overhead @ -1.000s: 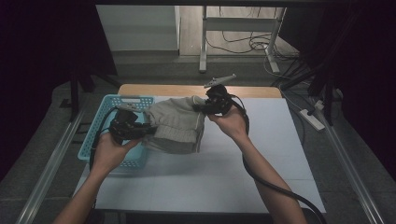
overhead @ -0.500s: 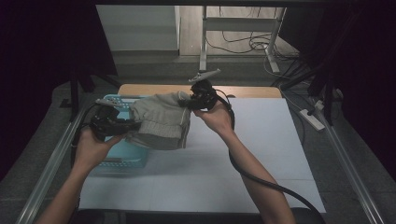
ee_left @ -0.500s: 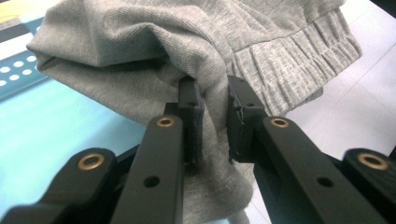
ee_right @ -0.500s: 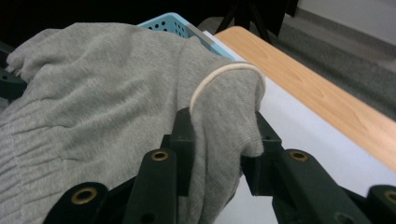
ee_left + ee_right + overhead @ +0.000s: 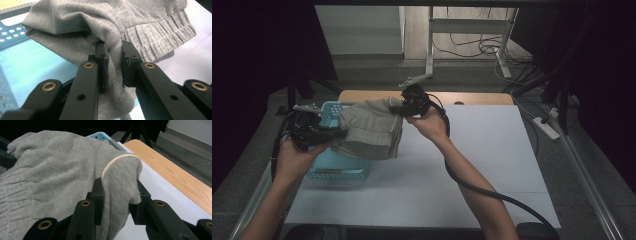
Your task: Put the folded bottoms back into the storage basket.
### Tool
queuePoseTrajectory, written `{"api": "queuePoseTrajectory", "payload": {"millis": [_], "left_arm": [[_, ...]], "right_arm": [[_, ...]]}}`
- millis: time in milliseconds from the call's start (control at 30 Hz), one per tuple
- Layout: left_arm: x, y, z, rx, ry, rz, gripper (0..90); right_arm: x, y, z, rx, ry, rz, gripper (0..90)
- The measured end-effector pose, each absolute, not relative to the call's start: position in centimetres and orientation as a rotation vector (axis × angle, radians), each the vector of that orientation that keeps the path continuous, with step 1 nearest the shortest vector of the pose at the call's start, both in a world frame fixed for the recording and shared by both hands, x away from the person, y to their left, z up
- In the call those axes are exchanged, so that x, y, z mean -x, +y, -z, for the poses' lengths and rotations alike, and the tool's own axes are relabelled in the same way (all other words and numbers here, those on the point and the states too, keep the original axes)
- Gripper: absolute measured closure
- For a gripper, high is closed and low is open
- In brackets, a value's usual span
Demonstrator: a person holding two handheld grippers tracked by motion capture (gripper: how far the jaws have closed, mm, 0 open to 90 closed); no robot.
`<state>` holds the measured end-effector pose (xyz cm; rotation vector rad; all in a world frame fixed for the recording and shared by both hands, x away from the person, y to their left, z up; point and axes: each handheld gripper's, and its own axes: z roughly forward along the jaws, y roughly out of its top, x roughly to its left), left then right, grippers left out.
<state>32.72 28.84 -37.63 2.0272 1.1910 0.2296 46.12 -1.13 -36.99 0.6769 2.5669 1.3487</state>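
A folded grey knit garment (image 5: 371, 129) with a ribbed hem hangs in the air between both grippers, over the right side of a light blue perforated basket (image 5: 337, 169). My left gripper (image 5: 332, 134) is shut on the garment's near-left edge; its jaws pinch a fold of the grey cloth (image 5: 113, 61). My right gripper (image 5: 401, 109) is shut on the far-right corner, where the cloth (image 5: 117, 182) with a cream-trimmed edge bulges between the jaws. The basket (image 5: 37, 65) lies right under the garment.
A white sheet (image 5: 472, 165) covers the table, with a wooden strip (image 5: 477, 98) along the far edge. The basket stands at the table's left edge. Metal frame legs and cables (image 5: 472, 47) lie on the floor beyond. A power strip (image 5: 548, 128) sits off the right side.
Both grippers have carried the garment leftward, from over the table beside the basket to above the basket. The grip on the cloth is unchanged.
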Motion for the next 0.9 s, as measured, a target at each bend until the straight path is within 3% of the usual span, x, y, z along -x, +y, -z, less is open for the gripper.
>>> {"api": "queuePoseTrajectory", "payload": {"millis": [900], "left_arm": [[-31.7,34.2,37.6,-1.978,1.301,-0.321,77.1]], "right_arm": [[-46.9,4.9,37.5,-0.624,2.575,-1.393,68.7]]}}
